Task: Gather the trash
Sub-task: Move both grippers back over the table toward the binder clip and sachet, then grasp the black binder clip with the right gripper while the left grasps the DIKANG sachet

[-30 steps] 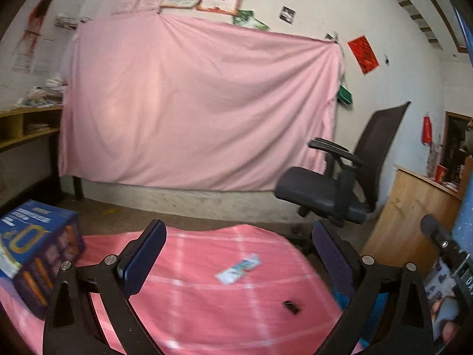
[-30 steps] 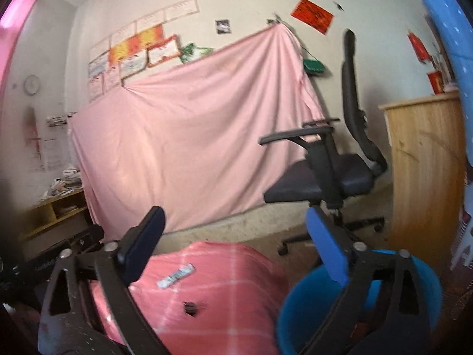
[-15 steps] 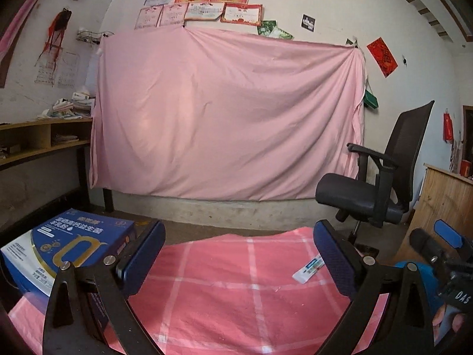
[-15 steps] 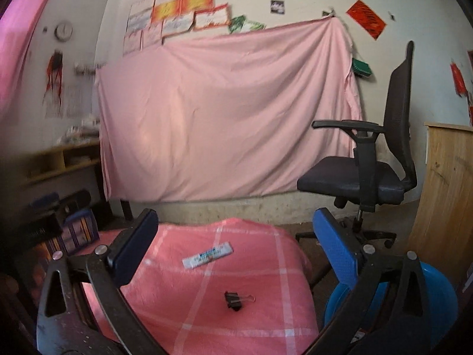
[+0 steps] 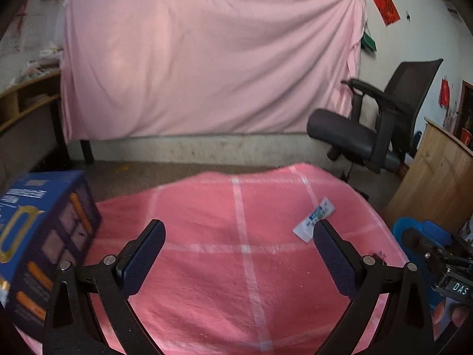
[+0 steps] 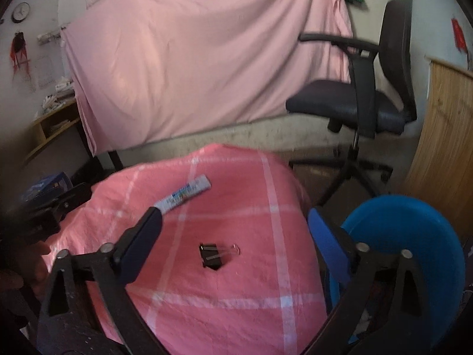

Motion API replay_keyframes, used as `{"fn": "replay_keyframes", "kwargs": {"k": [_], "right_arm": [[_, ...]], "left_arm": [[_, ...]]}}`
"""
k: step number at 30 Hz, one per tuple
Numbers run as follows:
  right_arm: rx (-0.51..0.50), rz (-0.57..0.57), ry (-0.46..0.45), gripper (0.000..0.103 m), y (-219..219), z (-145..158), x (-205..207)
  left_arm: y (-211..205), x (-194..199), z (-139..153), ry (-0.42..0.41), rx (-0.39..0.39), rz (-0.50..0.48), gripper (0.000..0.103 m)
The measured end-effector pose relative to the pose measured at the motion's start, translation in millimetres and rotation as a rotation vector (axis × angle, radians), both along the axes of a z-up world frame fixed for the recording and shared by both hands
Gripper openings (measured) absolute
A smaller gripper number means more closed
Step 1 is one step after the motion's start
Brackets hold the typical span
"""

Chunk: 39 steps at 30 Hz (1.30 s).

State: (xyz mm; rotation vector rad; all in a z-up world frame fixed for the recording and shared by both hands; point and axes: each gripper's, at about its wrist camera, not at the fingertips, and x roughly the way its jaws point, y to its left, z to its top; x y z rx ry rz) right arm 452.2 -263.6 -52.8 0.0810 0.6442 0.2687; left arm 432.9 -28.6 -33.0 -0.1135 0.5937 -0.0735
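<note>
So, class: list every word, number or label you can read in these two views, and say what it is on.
"DAS": white label on the right gripper.
Wrapper: blue print, blurred.
Blue box: a large gold "0"; small text unreadable.
Red wall paper: nothing legible.

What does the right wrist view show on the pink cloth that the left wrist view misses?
Only the right wrist view clearly shows the black binder clip, lying between the open right tool fingers, and the whole blue bin. Only the left wrist view shows the blue box up close, left of the open left tool. Both show the white wrapper on the pink cloth and the office chair.
</note>
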Motion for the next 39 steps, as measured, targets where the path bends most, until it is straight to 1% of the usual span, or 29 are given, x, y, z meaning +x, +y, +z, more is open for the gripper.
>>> {"fn": "replay_keyframes", "kwargs": {"k": [3, 6, 8, 10, 11, 12, 14, 15, 19, 21, 23, 26, 28, 29, 30, 32, 34, 36, 37, 39], "right_arm": [[-0.018, 0.028, 0.053, 0.103, 3.8, -6.2, 4.8], [-0.03, 0.058, 0.116, 0.096, 7.7, -14.8, 9.0], [-0.034, 0.069, 0.155, 0.09, 8.2, -21.3, 12.5], [-0.035, 0.085, 0.197, 0.088, 9.0, -28.0, 14.7], [-0.041, 0.089, 0.209, 0.087, 9.5, -30.1, 15.0], [-0.048, 0.089, 0.211, 0.087, 10.4, -29.9, 14.7], [-0.062, 0.092, 0.211, 0.086, 11.8, -30.6, 15.3], [-0.071, 0.092, 0.212, 0.085, 13.2, -31.3, 15.8], [-0.094, 0.081, 0.207, 0.075, 15.8, -32.8, 18.7], [-0.074, 0.09, 0.207, 0.072, 14.3, -33.4, 19.1], [-0.052, 0.088, 0.211, 0.066, 10.5, -33.2, 19.6], [-0.016, 0.081, 0.219, 0.059, 4.4, -33.6, 21.1], [-0.003, 0.082, 0.222, 0.058, 3.3, -33.4, 21.1], [-0.001, 0.083, 0.221, 0.058, 3.4, -33.2, 21.0], [0.0, 0.086, 0.22, 0.058, 3.8, -32.9, 20.7], [0.003, 0.093, 0.217, 0.058, 4.2, -32.1, 19.6], [0.003, 0.103, 0.216, 0.058, 3.3, -31.6, 17.9], [0.0, 0.111, 0.214, 0.058, 3.2, -31.2, 16.2], [-0.001, 0.114, 0.213, 0.058, 2.9, -30.8, 15.1], [0.005, 0.12, 0.211, 0.058, 1.0, -30.4, 14.7]], "left_arm": [[-9.2, 12.5, -7.5, 0.049, 0.03, -0.039, 0.098], [-20.2, 23.3, -12.8, 0.08, 0.059, -0.081, 0.097], [-25.9, 31.4, -16.0, 0.103, 0.07, -0.119, 0.094], [-31.1, 39.8, -20.5, 0.131, 0.069, -0.166, 0.086], [-34.2, 44.8, -23.3, 0.148, 0.068, -0.191, 0.079], [-37.2, 48.8, -26.0, 0.168, 0.072, -0.21, 0.075], [-45.0, 58.8, -31.1, 0.205, 0.078, -0.241, 0.062], [-48.1, 61.8, -32.1, 0.215, 0.08, -0.257, 0.057], [-64.6, 73.6, -34.2, 0.227, 0.107, -0.309, 0.049], [-71.9, 78.6, -36.3, 0.236, 0.128, -0.336, 0.046], [-80.8, 84.3, -38.7, 0.244, 0.16, -0.351, 0.045], [-90.2, 90.4, -41.4, 0.241, 0.194, -0.368, 0.044], [-94.8, 93.5, -44.2, 0.243, 0.209, -0.375, 0.042], [-95.5, 93.4, -45.0, 0.244, 0.213, -0.379, 0.038], [-97.0, 93.5, -45.1, 0.244, 0.214, -0.389, 0.029], [-100.2, 93.1, -45.4, 0.248, 0.222, -0.407, 0.02], [-102.0, 91.2, -45.6, 0.243, 0.238, -0.409, 0.018], [-101.6, 89.5, -45.9, 0.246, 0.237, -0.406, 0.018], [-99.4, 86.7, -45.3, 0.252, 0.228, -0.401, 0.018], [-93.3, 81.4, -44.3, 0.255, 0.183, -0.383, 0.017]]}}
